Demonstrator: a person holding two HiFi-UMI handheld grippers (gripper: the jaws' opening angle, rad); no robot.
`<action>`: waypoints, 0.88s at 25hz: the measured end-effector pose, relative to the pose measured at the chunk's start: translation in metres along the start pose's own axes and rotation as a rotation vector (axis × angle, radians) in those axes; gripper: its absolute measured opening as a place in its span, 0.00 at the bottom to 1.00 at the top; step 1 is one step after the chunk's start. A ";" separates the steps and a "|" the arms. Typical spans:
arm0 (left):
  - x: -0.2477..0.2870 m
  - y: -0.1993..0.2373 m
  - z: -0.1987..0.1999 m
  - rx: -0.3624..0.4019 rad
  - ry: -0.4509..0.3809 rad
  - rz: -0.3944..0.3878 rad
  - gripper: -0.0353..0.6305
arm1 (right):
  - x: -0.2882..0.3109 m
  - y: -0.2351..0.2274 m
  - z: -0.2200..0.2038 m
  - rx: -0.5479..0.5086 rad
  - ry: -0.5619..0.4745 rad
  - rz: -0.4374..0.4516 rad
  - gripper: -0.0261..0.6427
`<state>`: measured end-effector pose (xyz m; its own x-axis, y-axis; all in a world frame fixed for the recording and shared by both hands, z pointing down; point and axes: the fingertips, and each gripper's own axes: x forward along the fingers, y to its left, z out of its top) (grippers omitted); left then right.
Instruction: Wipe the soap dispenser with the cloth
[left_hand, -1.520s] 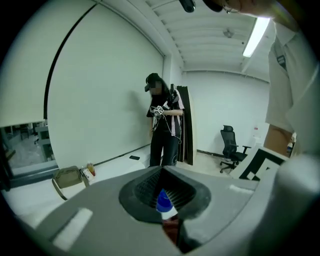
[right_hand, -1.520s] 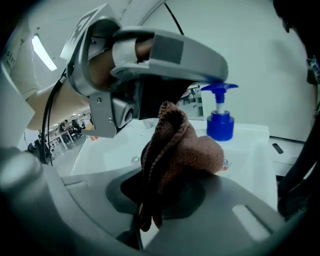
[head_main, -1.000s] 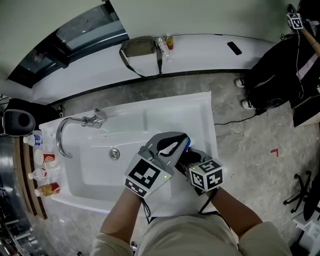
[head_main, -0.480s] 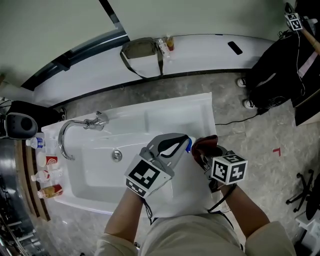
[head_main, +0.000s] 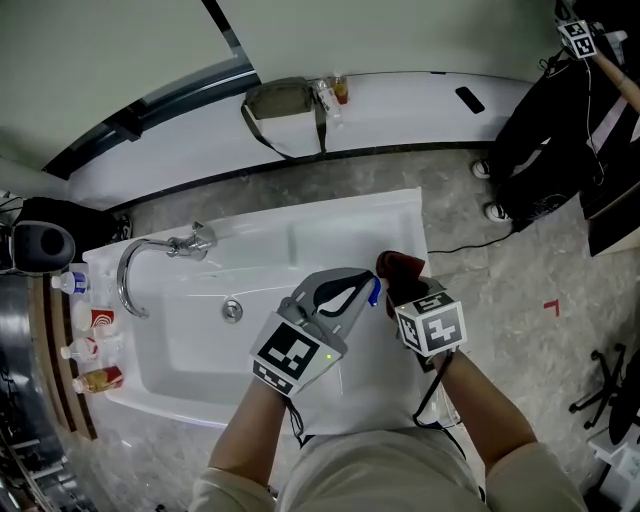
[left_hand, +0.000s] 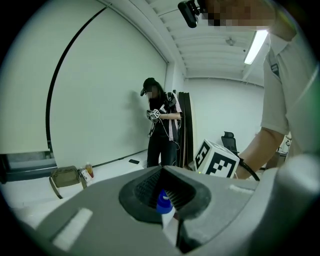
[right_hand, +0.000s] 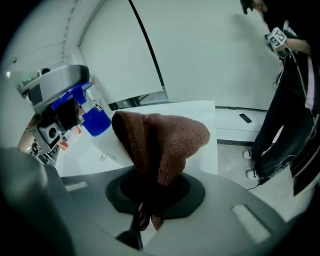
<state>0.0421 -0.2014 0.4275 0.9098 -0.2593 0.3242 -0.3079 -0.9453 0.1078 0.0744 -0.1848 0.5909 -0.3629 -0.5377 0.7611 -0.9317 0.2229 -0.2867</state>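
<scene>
Over the white sink (head_main: 300, 235), my left gripper (head_main: 350, 292) is shut on the soap dispenser (head_main: 372, 292), a white bottle with a blue top. In the left gripper view the blue top (left_hand: 163, 200) sits between the ribbed pads of the left gripper (left_hand: 165, 192). My right gripper (head_main: 402, 292) is shut on a brown cloth (head_main: 400, 267), just right of the dispenser's top. In the right gripper view the cloth (right_hand: 165, 142) hangs bunched out of the right gripper (right_hand: 150, 197), with the dispenser (right_hand: 96, 121) close on its left. I cannot tell whether cloth and bottle touch.
A chrome faucet (head_main: 150, 255) and a drain (head_main: 232, 311) lie left in the basin. Small bottles (head_main: 85, 350) stand at the sink's left end. A bag (head_main: 282, 100) and a phone (head_main: 468, 97) rest on the white ledge. A person (left_hand: 161, 127) stands further off.
The right gripper swung the cloth out to the right of the dispenser, then moved it back up beside the blue top. The left gripper has barely moved.
</scene>
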 end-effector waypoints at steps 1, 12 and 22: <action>0.000 0.000 0.000 0.005 0.001 0.004 0.05 | 0.003 0.005 -0.006 -0.019 0.017 0.012 0.16; -0.005 0.003 -0.004 -0.069 -0.035 0.004 0.05 | -0.005 0.064 -0.042 -0.148 0.090 0.142 0.16; -0.013 -0.005 0.016 -0.020 -0.075 0.037 0.05 | -0.045 -0.003 0.002 -0.243 0.028 -0.007 0.16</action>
<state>0.0358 -0.1963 0.4075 0.9156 -0.3090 0.2575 -0.3468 -0.9307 0.1164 0.0932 -0.1630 0.5566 -0.3528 -0.5181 0.7792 -0.9020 0.4099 -0.1358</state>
